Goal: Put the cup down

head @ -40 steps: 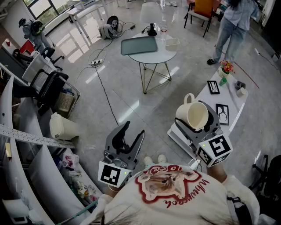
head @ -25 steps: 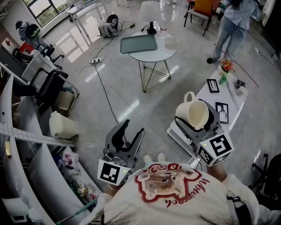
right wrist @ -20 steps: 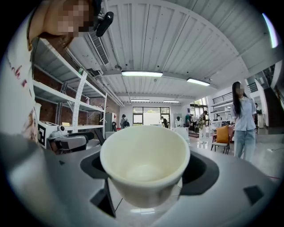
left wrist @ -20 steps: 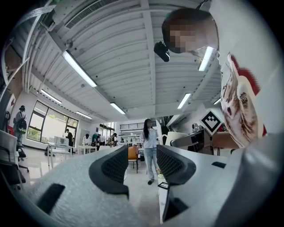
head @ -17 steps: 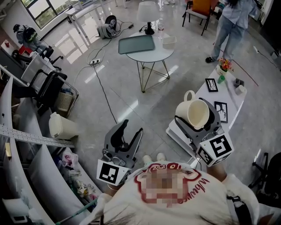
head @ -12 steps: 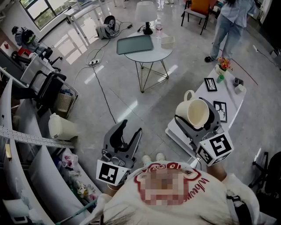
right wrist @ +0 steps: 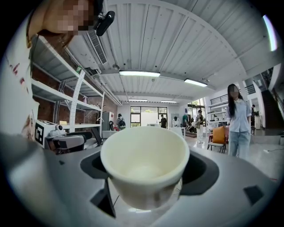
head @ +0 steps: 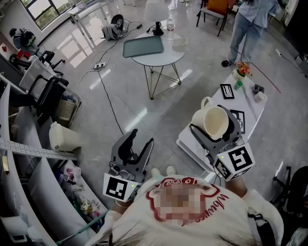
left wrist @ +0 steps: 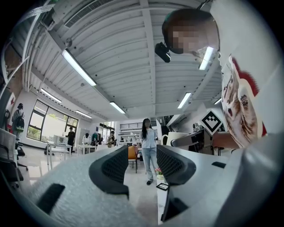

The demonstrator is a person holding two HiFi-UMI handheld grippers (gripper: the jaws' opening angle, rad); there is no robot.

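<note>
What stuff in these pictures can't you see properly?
- Handle of the cup: right gripper view, hidden behind the cup's own body.
- Pictures inside the frames on the white table: head view, too small.
- Head of the standing person: head view, cut off by the top edge.

No word or number can be read. The shirt carries red script lettering, upside down and too small to make out. A square black-and-white marker sits on the left hand-held gripper, another on the right hand-held gripper: patterns, not letters. 2 framed cards on the white tabletop show dark prints, illegible.
</note>
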